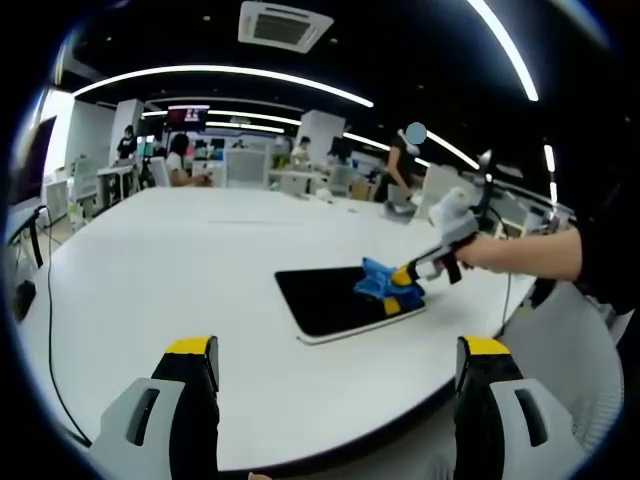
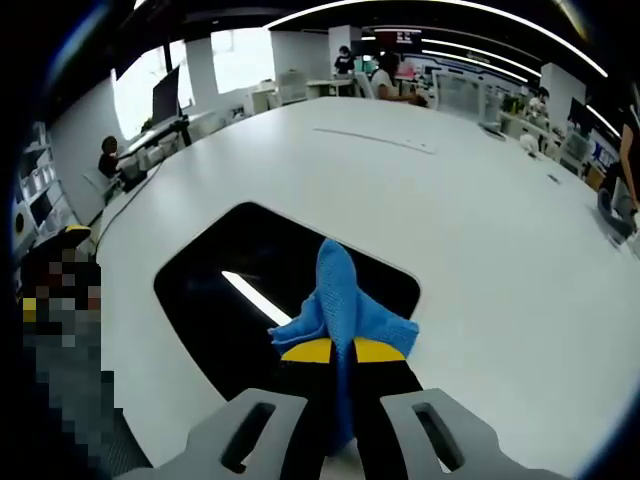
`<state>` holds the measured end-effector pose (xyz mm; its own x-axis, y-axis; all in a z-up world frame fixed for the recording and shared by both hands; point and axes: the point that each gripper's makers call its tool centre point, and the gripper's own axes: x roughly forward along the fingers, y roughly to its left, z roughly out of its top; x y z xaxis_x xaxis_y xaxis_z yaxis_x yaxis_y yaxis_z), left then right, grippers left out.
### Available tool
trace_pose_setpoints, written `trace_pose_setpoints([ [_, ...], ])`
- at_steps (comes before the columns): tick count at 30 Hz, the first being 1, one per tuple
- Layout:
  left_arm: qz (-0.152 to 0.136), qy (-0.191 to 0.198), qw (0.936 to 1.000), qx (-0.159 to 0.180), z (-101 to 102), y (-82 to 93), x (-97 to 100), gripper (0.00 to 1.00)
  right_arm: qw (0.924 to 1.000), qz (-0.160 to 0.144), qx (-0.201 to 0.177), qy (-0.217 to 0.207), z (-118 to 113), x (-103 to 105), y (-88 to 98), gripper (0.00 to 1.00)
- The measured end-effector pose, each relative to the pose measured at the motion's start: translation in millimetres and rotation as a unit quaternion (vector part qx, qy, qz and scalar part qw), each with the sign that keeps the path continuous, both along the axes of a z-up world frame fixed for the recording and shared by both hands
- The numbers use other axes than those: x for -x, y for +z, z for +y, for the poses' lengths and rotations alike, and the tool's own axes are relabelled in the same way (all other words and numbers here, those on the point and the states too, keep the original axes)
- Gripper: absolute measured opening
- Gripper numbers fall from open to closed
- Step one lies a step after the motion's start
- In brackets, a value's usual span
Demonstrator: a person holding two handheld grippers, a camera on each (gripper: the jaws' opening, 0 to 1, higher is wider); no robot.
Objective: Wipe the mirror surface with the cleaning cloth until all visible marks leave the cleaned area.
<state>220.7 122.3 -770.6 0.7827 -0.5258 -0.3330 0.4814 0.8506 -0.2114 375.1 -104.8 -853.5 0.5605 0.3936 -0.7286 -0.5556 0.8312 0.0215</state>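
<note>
A dark mirror (image 1: 325, 297) with rounded corners lies flat on the white table (image 1: 200, 250). In the right gripper view the mirror (image 2: 230, 290) reflects a ceiling light strip. My right gripper (image 2: 338, 352) is shut on a blue cleaning cloth (image 2: 340, 295), which rests on the mirror's near right part. From the left gripper view the right gripper (image 1: 405, 283) comes in from the right, held by a hand, pressing the blue cloth (image 1: 380, 280) onto the mirror's right end. My left gripper (image 1: 340, 350) stands open, well back from the mirror, with nothing between its jaws.
The table is large, white and rounded, with its edge (image 1: 330, 445) near the left gripper. A cable (image 1: 50, 330) runs along its left side. People sit at desks (image 1: 180, 160) far behind. A monitor (image 2: 165, 95) stands beyond the table.
</note>
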Motion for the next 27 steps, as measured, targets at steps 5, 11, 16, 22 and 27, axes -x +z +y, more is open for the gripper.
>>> trace_pose_setpoints([
  [5,0.0,0.0,1.0,-0.001,0,0.0,0.1,0.99,1.0,-0.002,-0.002,-0.007,-3,1,0.2,0.0],
  [11,-0.001,0.004,1.0,-0.001,1,0.3,-0.5,0.99,0.9999,-0.004,-0.004,-0.014,-3,1,0.6,0.0],
  [16,-0.001,0.004,1.0,-0.001,1,0.1,-1.0,0.99,0.9997,-0.007,-0.009,-0.02,-2,2,1.0,0.0],
  [22,-0.001,0.004,1.0,-0.002,1,0.2,-1.2,0.99,0.9997,-0.006,-0.008,-0.023,-3,3,0.9,0.0],
  [27,-0.001,0.006,1.0,-0.001,2,0.3,-1.5,0.99,0.9997,-0.006,-0.005,-0.022,-3,11,0.8,0.0],
])
